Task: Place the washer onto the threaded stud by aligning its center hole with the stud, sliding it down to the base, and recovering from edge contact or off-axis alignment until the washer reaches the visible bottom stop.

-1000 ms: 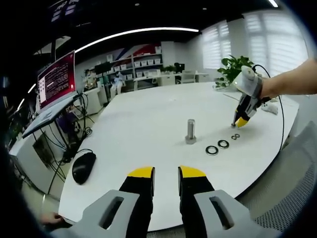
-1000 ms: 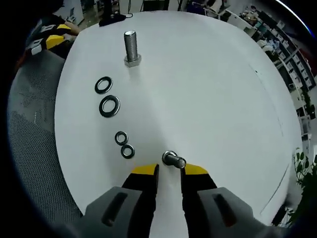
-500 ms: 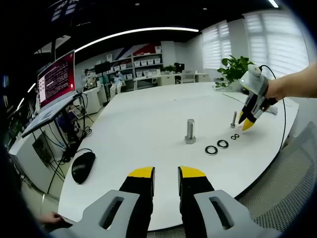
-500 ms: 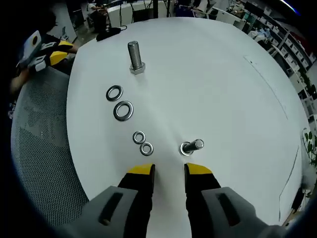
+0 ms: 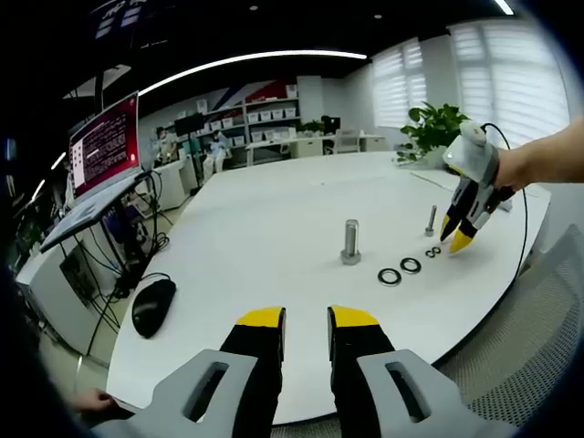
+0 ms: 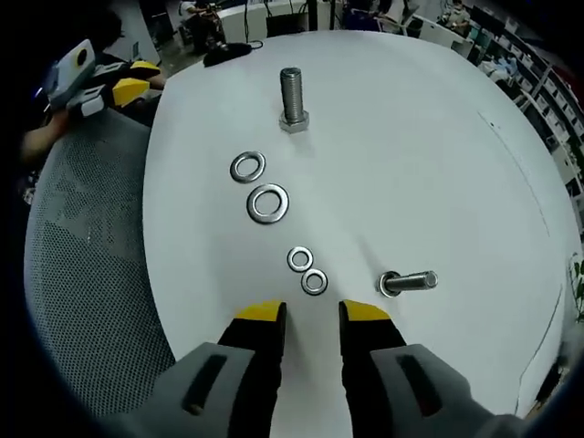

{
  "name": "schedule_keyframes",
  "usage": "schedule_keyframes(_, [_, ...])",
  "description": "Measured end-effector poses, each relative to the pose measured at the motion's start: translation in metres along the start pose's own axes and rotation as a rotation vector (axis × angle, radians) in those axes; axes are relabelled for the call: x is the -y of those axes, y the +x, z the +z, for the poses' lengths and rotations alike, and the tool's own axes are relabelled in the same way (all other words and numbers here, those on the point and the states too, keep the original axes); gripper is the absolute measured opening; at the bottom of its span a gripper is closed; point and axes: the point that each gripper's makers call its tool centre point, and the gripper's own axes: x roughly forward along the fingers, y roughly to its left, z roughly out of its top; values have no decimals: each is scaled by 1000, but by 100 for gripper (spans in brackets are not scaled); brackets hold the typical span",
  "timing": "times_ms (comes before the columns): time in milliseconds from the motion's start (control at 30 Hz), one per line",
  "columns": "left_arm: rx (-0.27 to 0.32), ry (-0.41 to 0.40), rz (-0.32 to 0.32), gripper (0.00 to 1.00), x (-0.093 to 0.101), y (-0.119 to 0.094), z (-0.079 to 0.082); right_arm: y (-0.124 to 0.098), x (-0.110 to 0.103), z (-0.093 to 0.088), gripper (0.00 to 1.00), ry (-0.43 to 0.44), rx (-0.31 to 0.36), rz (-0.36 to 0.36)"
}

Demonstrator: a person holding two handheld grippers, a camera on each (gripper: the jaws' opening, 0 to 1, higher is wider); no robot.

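Note:
A small threaded stud (image 6: 409,282) stands on the white table (image 6: 411,137), just ahead and right of my right gripper (image 6: 312,315), which is open and empty. Two small washers (image 6: 307,270) lie in front of its fingertips. Two larger washers (image 6: 259,187) lie farther on, then a big bolt (image 6: 291,99) stands head down. In the left gripper view the stud (image 5: 432,220), small washers (image 5: 432,251), larger washers (image 5: 401,270) and big bolt (image 5: 351,243) are far ahead, with the right gripper (image 5: 461,233) hovering beside the stud. My left gripper (image 5: 306,319) hangs open near the table's edge.
A black mouse (image 5: 153,307) lies at the table's left edge, near an open laptop (image 5: 105,146) on a stand. A potted plant (image 5: 429,128) sits at the far side. A grey mesh chair (image 6: 82,274) stands by the table's rim close to the washers.
My right gripper has opened slightly and drawn back from the small stud, which now stands free on the table. The left gripper has not moved.

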Motion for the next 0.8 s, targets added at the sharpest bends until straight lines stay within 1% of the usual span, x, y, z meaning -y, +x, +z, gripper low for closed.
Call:
schedule_keyframes(100, [1,-1,0,16,0,0,0,4,-1,2,25,-17,-12,10])
schedule_keyframes(167, [1,-1,0,16,0,0,0,7,-3,1,25,-49,-40,20])
schedule_keyframes(200, [0,-1,0,16,0,0,0,7,-1,1,24,-82,-53,6])
schedule_keyframes(267, [-1,-1,-2,16,1,0,0,9,-3,5,24,-82,-64,12])
schedule_keyframes(333, [2,-1,-2,16,1,0,0,9,-4,6,24,-110,-78,17])
schedule_keyframes(433, [3,-2,-2,16,1,0,1,10,-5,6,24,-181,-120,30])
schedule_keyframes(533, [5,-2,-3,16,1,0,1,11,-6,7,24,-199,-151,37])
schedule_keyframes(667, [5,-5,-1,16,1,0,1,12,-7,8,24,-227,-223,27])
schedule_keyframes(700, [4,-7,0,15,0,0,1,13,-8,8,24,-229,-225,24])
schedule_keyframes(767, [3,-7,-1,15,1,0,1,12,-10,8,22,-293,-237,25])
schedule_keyframes(800, [3,-6,0,15,1,0,1,12,-12,7,22,-290,-239,22])
